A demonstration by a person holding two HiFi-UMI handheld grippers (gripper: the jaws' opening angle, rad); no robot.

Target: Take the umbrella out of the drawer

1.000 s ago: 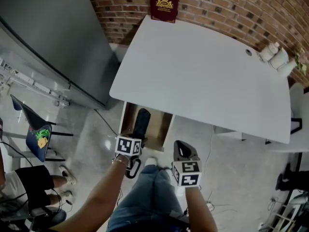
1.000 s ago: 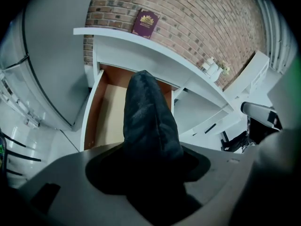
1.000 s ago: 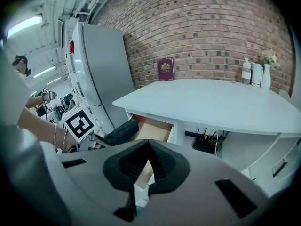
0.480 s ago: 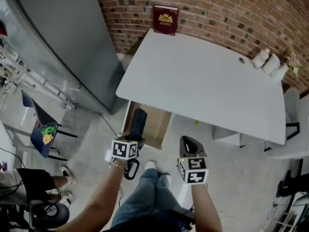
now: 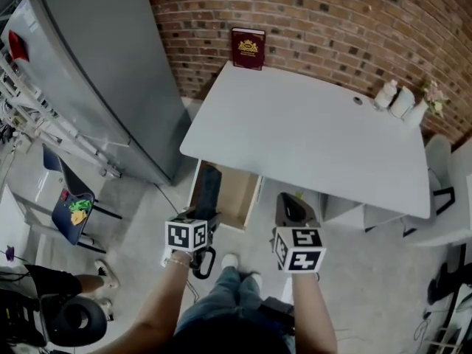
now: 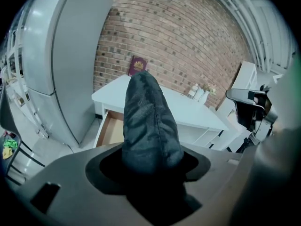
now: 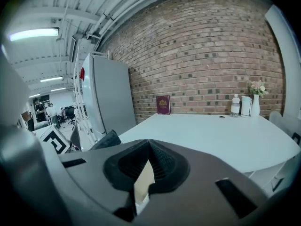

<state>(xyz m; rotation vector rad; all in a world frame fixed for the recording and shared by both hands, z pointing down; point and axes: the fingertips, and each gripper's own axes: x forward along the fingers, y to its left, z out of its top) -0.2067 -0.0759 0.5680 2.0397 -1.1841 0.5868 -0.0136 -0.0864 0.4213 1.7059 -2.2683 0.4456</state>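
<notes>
The umbrella [image 5: 209, 186], folded in a dark fabric sleeve, is clamped in my left gripper [image 5: 206, 216]. Its looped handle hangs out behind the marker cube. In the left gripper view the umbrella [image 6: 148, 117] sticks up and forward between the jaws. It is held in the air over the left side of the open drawer [image 5: 242, 198]. That drawer [image 6: 109, 128] has a tan inside and sits under the white table [image 5: 310, 131]. My right gripper [image 5: 289, 205] is to the right of the drawer, in front of the table edge. Its jaws are shut and hold nothing.
A dark red book [image 5: 248, 49] leans on the brick wall at the table's back. Bottles and a small flower vase [image 5: 402, 100] stand at its far right corner. A tall grey cabinet [image 5: 110, 87] is left of the table, with a blue chair [image 5: 70, 209] nearer. My legs [image 5: 221, 301] are below.
Both grippers have risen, and the left one has carried the umbrella up with it. The head view now looks from higher, showing more of the wall and the cabinet.
</notes>
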